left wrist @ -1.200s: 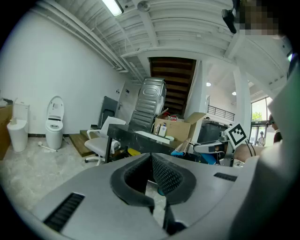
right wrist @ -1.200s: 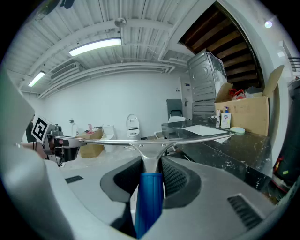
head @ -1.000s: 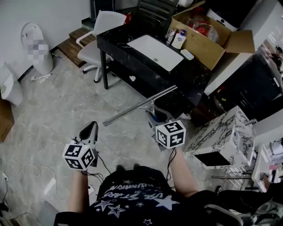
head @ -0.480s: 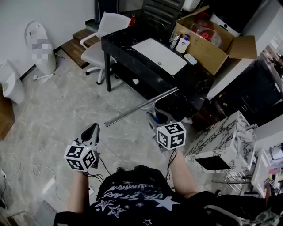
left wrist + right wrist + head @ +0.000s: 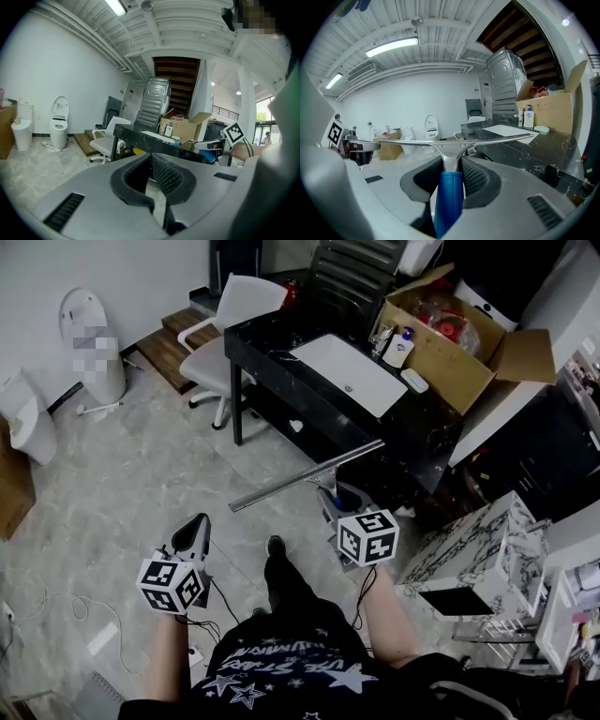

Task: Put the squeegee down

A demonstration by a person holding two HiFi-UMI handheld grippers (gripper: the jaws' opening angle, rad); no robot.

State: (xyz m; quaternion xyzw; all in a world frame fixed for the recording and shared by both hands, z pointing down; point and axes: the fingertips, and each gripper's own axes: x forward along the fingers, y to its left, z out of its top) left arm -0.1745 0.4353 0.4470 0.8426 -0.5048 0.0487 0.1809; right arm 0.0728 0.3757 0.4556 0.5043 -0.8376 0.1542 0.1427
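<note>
Far left, a white toilet (image 5: 87, 345) stands against the wall, well away from the action. Next, the left gripper (image 5: 195, 524) hangs low over the pale marbled floor (image 5: 122, 484); in the left gripper view its jaws are pressed together at the tips with nothing between them. Move to the middle and there's the squeegee (image 5: 309, 474), up in the air, its long metal blade running slantwise across the head view, the right end higher and out by the front edge of the black table (image 5: 412, 423). The right gripper (image 5: 333, 495) has it: in the right gripper view the jaws are clamped on the blue handle (image 5: 448, 201), the blade spread level across the frame. On the table, a white basin (image 5: 347, 371); behind it a white chair (image 5: 234, 320), and off to the right an open cardboard box (image 5: 450, 348)
</note>
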